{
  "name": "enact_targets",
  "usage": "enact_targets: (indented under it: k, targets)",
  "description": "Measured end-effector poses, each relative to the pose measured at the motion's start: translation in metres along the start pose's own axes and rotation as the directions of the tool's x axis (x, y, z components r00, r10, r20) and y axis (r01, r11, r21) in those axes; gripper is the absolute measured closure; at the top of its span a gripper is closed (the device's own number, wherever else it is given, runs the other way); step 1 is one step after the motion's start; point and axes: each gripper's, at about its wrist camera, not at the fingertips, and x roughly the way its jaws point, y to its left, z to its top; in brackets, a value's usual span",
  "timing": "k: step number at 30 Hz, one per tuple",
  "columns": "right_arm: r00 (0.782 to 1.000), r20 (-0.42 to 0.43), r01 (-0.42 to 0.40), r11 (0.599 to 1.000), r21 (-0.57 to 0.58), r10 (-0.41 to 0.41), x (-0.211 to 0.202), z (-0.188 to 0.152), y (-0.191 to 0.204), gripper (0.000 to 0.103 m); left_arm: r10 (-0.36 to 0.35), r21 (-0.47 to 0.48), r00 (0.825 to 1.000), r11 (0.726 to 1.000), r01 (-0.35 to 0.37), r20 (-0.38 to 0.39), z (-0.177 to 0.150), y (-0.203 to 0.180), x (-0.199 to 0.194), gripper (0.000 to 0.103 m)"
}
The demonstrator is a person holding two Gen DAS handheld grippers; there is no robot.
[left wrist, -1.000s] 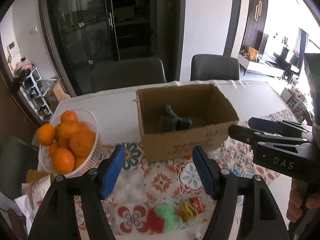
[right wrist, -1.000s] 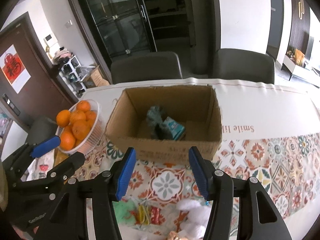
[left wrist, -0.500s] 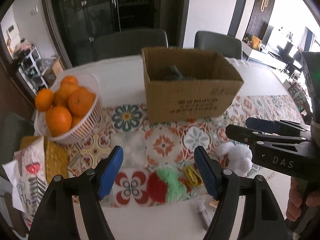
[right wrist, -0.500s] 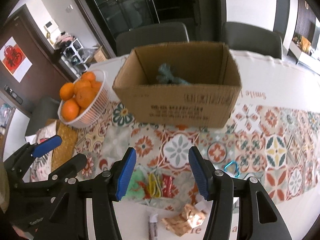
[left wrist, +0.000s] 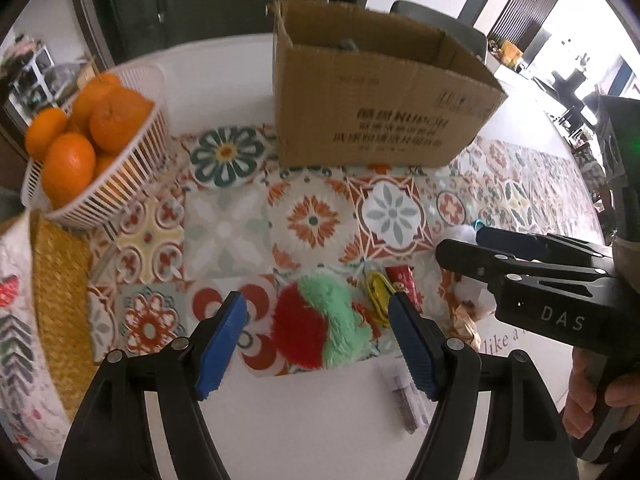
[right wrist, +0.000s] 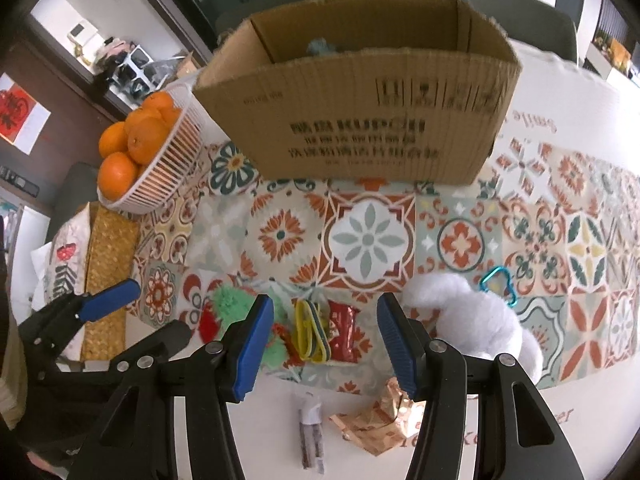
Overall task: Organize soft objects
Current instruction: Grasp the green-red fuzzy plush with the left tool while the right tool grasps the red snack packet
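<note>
A red and green plush toy (left wrist: 320, 330) lies on the patterned table runner near the table's front edge; it also shows in the right wrist view (right wrist: 224, 312). My left gripper (left wrist: 316, 344) is open, its blue pads either side of the plush, just above it. A white fluffy toy (right wrist: 476, 312) lies to the right. My right gripper (right wrist: 326, 340) is open and empty above yellow clips (right wrist: 308, 330) and a red wrapper (right wrist: 344, 330). An open cardboard box (right wrist: 360, 96) behind holds a dark teal soft thing (right wrist: 320, 46).
A white basket of oranges (left wrist: 92, 148) stands at the left, with a woven mat (left wrist: 60, 280) in front of it. A blue carabiner (right wrist: 496, 280), a crumpled gold wrapper (right wrist: 380, 424) and a small tube (right wrist: 312, 436) lie near the front edge.
Both grippers have drawn back from over the box and dropped towards the front of the table. The left gripper now straddles the red and green plush.
</note>
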Motion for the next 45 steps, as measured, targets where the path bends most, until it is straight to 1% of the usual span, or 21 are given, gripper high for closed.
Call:
enact_targets:
  k: [9, 11, 13, 16, 19, 23, 26, 29, 31, 33, 39, 42, 45]
  targets:
    - [0.996, -0.089, -0.017, 0.998, 0.058, 0.022, 0.035, -0.007, -0.014, 0.050, -0.028, -0.035, 0.997, 0.999, 0.025, -0.075, -0.004, 0.004, 0.030, 0.030]
    - [0.994, -0.104, -0.015, 0.998, 0.065, 0.022, 0.042, -0.008, -0.017, 0.052, -0.031, -0.045, 0.995, 0.999, 0.027, -0.092, -0.005, 0.005, 0.037, 0.030]
    - [0.993, -0.120, -0.010, 0.998, 0.069, 0.018, 0.049, -0.008, -0.019, 0.057, -0.037, -0.055, 0.994, 0.998, 0.031, -0.106, -0.006, 0.007, 0.042, 0.030]
    - [0.992, -0.128, 0.000, 0.997, 0.074, 0.009, 0.056, -0.008, -0.022, 0.059, -0.036, -0.061, 0.991, 0.998, 0.028, -0.131, -0.006, 0.008, 0.048, 0.031]
    - [0.989, -0.146, -0.007, 0.996, 0.086, 0.019, 0.062, -0.008, -0.024, 0.062, -0.038, -0.070, 0.988, 0.997, 0.027, -0.148, -0.005, 0.009, 0.053, 0.032]
    - [0.987, -0.160, 0.005, 0.996, 0.094, 0.010, 0.070, -0.008, -0.026, 0.066, -0.047, -0.091, 0.984, 0.995, 0.032, -0.170, -0.005, 0.012, 0.060, 0.037]
    - [0.985, -0.172, -0.009, 0.995, 0.103, 0.027, 0.076, -0.010, -0.025, 0.066, -0.061, -0.104, 0.982, 0.994, 0.043, -0.181, -0.005, 0.013, 0.064, 0.038]
    - [0.984, -0.179, -0.006, 0.995, 0.103, 0.024, 0.080, -0.011, -0.025, 0.067, -0.077, -0.127, 0.977, 0.991, 0.053, -0.199, -0.005, 0.016, 0.070, 0.045]
    - [0.983, -0.183, -0.002, 0.995, 0.104, 0.021, 0.083, -0.011, -0.025, 0.067, -0.095, -0.141, 0.973, 0.988, 0.066, -0.211, -0.007, 0.017, 0.074, 0.046]
    - [0.982, -0.187, 0.001, 0.994, 0.105, 0.019, 0.085, -0.012, -0.025, 0.068, -0.102, -0.149, 0.969, 0.986, 0.070, -0.224, -0.008, 0.018, 0.079, 0.049]
    - [0.982, -0.190, 0.003, 0.994, 0.105, 0.018, 0.091, -0.011, -0.022, 0.069, -0.129, -0.201, 0.963, 0.976, 0.081, -0.235, -0.011, 0.023, 0.090, 0.054]
    - [0.982, -0.189, 0.010, 0.996, 0.094, 0.008, 0.093, -0.010, -0.018, 0.069, -0.144, -0.229, 0.960, 0.969, 0.087, -0.241, -0.012, 0.024, 0.094, 0.054]
    - [0.978, -0.208, 0.011, 0.995, 0.094, 0.008, 0.099, -0.012, -0.015, 0.070, -0.146, -0.246, 0.957, 0.966, 0.083, -0.249, -0.012, 0.019, 0.105, 0.055]
